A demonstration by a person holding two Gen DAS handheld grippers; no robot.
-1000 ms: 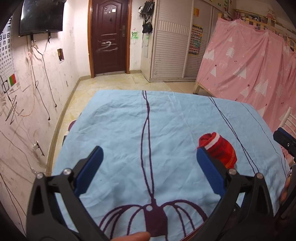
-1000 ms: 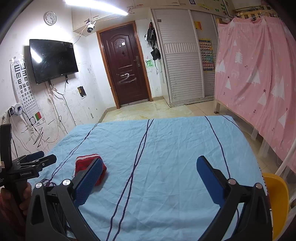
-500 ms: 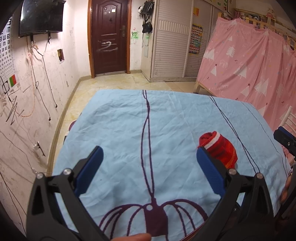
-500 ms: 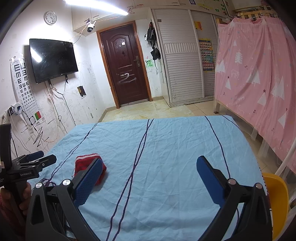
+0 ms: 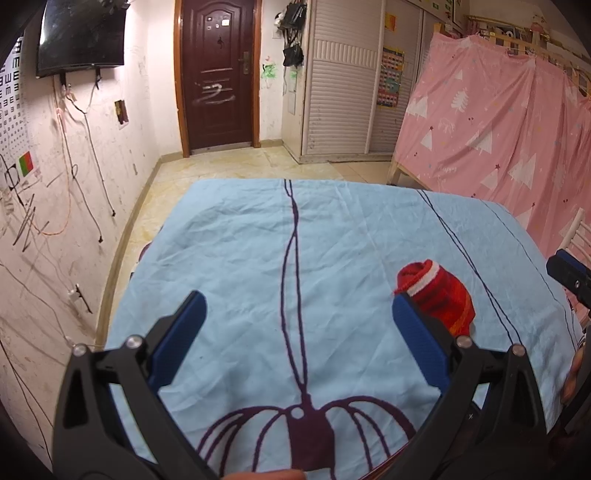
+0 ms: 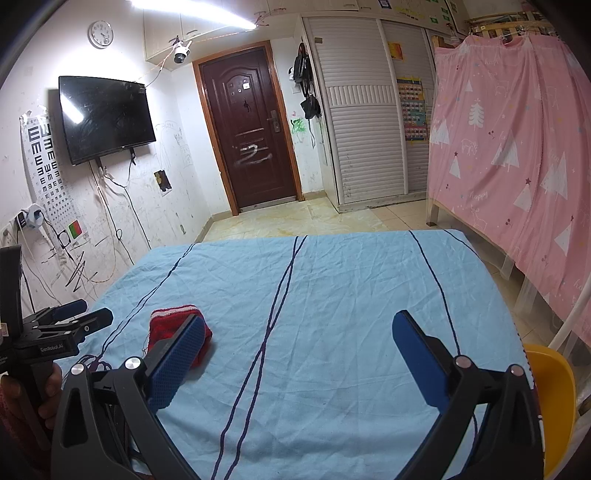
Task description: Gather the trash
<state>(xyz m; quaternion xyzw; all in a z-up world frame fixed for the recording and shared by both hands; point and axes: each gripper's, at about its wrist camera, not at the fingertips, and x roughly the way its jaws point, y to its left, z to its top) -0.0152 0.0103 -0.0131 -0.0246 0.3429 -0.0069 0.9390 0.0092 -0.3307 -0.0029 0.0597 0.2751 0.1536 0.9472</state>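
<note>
Now: left claw [image 5: 295, 317] and right claw [image 6: 295, 336] both wide apart, holding nothing | red sock [image 5: 439, 295] soft and lumpy, off to one side | might slip or drag blue sheet [image 5: 332, 236] along

A: Far end past the tongs?
B: Dark brown door [image 6: 251, 144], white slatted wardrobe [image 6: 364, 122] right of it, beige tile floor [image 6: 295, 221].
A: Left side?
B: Scribbled white wall [image 5: 44, 206], black TV [image 6: 105, 118], eye chart [image 6: 46, 173], clock [image 6: 100, 34].
A: Right?
B: Pink tree-print curtain [image 6: 517, 155]. Ceiling strip light [image 6: 192, 14] on. Blue sheet [image 6: 332, 295] under the tongs.
</note>
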